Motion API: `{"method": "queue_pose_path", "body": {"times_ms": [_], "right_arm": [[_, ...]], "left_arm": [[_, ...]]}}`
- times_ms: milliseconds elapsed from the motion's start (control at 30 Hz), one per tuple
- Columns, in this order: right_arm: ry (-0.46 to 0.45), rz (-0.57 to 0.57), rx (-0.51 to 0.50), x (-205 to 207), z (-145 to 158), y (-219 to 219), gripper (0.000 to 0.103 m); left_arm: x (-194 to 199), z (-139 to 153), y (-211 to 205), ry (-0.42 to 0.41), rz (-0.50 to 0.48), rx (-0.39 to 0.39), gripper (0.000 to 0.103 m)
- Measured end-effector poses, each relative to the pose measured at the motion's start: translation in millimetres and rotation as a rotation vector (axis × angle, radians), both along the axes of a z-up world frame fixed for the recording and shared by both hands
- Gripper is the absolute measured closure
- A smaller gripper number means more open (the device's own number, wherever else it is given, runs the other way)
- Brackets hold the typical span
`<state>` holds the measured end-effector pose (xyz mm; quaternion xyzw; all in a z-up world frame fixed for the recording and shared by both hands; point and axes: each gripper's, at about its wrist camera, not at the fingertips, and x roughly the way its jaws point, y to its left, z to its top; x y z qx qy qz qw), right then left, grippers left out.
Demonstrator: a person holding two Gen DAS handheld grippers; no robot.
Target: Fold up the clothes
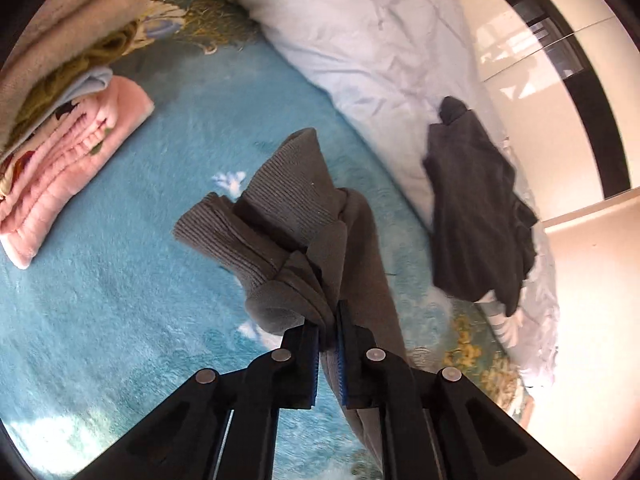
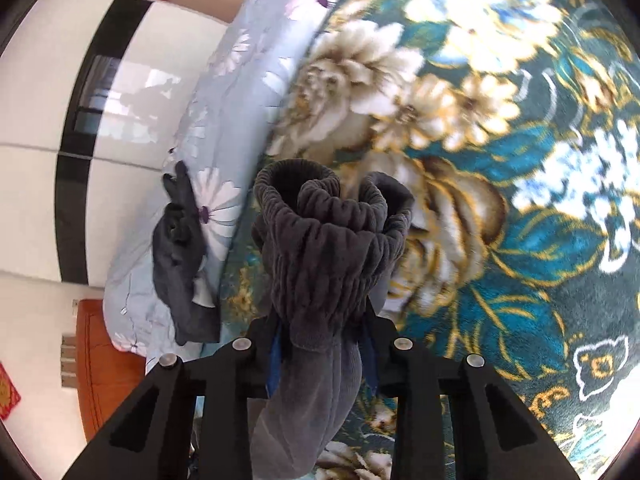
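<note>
My left gripper (image 1: pixel 328 320) is shut on a grey garment (image 1: pixel 288 216) at its two ribbed cuffs, which stick up past the fingers above the blue floral blanket (image 1: pixel 140 300). My right gripper (image 2: pixel 322 332) is shut on the same grey garment (image 2: pixel 324 256) at its gathered elastic waistband, bunched between the fingers; the fabric hangs down toward the camera. A dark grey garment (image 1: pixel 476 216) lies crumpled on the pale blue quilt (image 1: pixel 360 40); it also shows in the right wrist view (image 2: pixel 180 256).
A stack of folded clothes (image 1: pixel 68 144), pink at the bottom, sits at the left on the blanket. The quilt (image 2: pixel 240 92) runs along the bed's far side. White wardrobe doors (image 2: pixel 132 92) and an orange cabinet (image 2: pixel 100 360) stand beyond.
</note>
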<state>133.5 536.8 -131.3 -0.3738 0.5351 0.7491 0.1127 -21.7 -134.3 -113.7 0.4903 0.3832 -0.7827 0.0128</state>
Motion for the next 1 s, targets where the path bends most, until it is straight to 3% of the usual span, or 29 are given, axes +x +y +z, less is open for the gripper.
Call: {"method": "queue_pose_path", "body": {"times_ms": [100,200,333,400,500,633,767,867,1000], "right_arm": [[0.11,0.081,0.028,5.8,38.4,1.6,0.071],[0.168,0.077,0.017,33.6,46.9,-0.1,0.071],[-0.078,0.016,-0.087,54.1,-33.6,7.0,0.071],[-0.201,-0.02,-0.123,60.9,-74.3,4.7,0.071],[-0.192,-0.069,-0.153,70.1,-89.0,1.9,0.07],[-0.183,-0.002,-0.105,54.6,-72.2,3.2,0.07],[-0.221,0.006,-0.085,50.8,-75.0,-3.6,0.069],[-0.223,0.015,-0.092,54.7,-75.7,-6.1,0.068],[-0.221,0.125,-0.031,56.3,-50.3,-8.2,0.062]], "left_arm": [[31.6,27.9,7.3,0.093,-0.024,0.015,0.095],[69.9,15.9,-10.1,0.07,-0.012,-0.067,0.095],[104.6,-74.5,-27.2,-0.194,0.081,0.0,0.095],[118.3,-104.7,-29.5,-0.276,0.121,0.018,0.095],[128.8,-106.0,-30.9,-0.243,0.148,0.038,0.095],[121.4,-95.0,-30.4,-0.207,0.14,0.016,0.095],[121.5,-118.0,-24.4,-0.258,0.162,0.015,0.095],[126.4,-119.8,-28.2,-0.227,0.174,0.051,0.094],[132.3,-109.1,-33.2,-0.174,0.113,0.081,0.089]]}}
